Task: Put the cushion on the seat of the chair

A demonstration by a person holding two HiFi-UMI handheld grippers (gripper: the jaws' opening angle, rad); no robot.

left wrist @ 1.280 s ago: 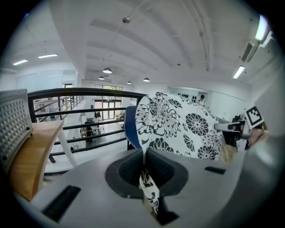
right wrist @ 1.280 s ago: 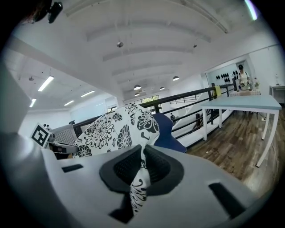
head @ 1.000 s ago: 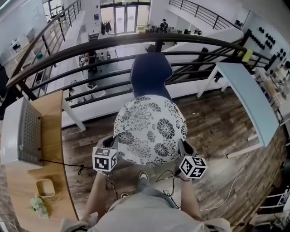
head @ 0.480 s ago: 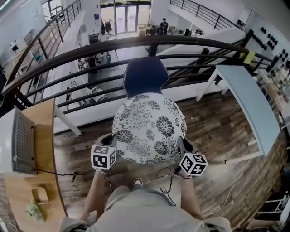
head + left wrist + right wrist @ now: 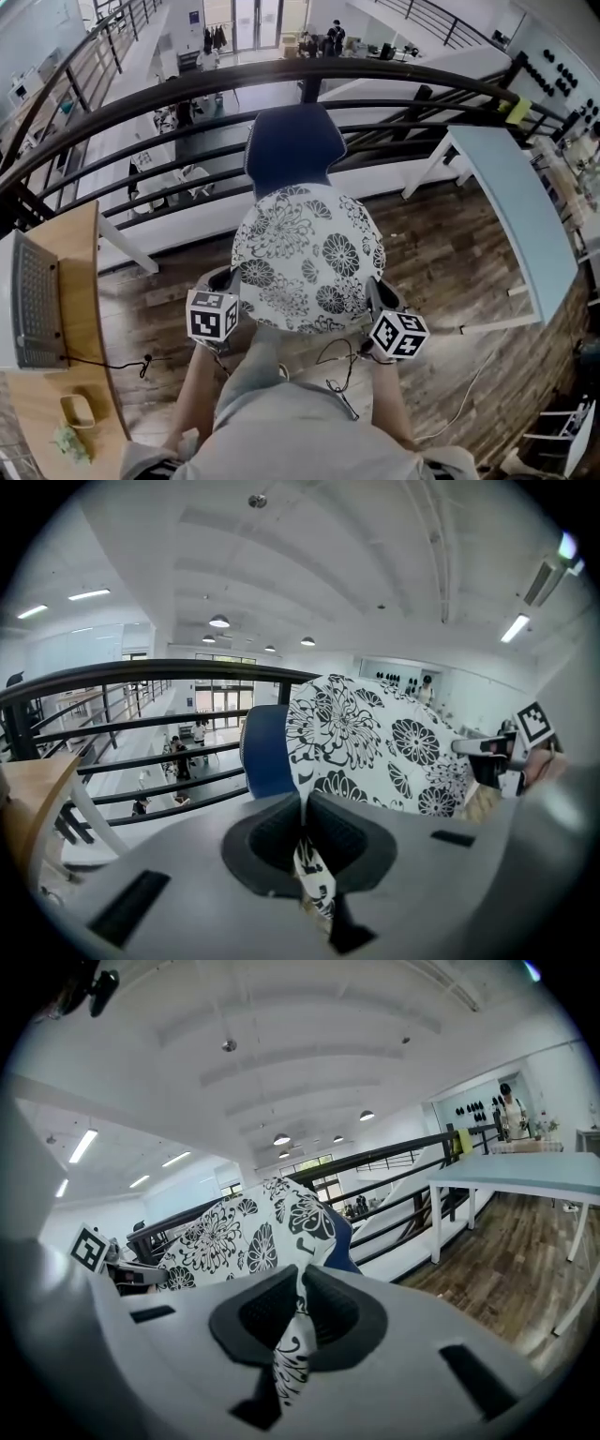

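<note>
Cushion: the flower-print black-and-white cushion (image 5: 307,258) hangs in the air in front of the person, over the chair (image 5: 289,148). It hides the seat, so whether the two touch cannot be told.
Long axis: runs from the person's body out toward the chair's blue backrest, with the printed face turned up and the far rounded end pointing at the dark railing (image 5: 187,89).
Left gripper: the left gripper (image 5: 302,832) has its jaws pressed together on the fabric at the cushion's near left edge.
Right gripper: the right gripper (image 5: 298,1312) pinches the near right edge the same way, and a fold of fabric hangs out below the pads.
Surroundings: a wooden desk (image 5: 80,281) with a laptop (image 5: 28,300) stands at the left, and a pale blue table (image 5: 511,206) at the right.
</note>
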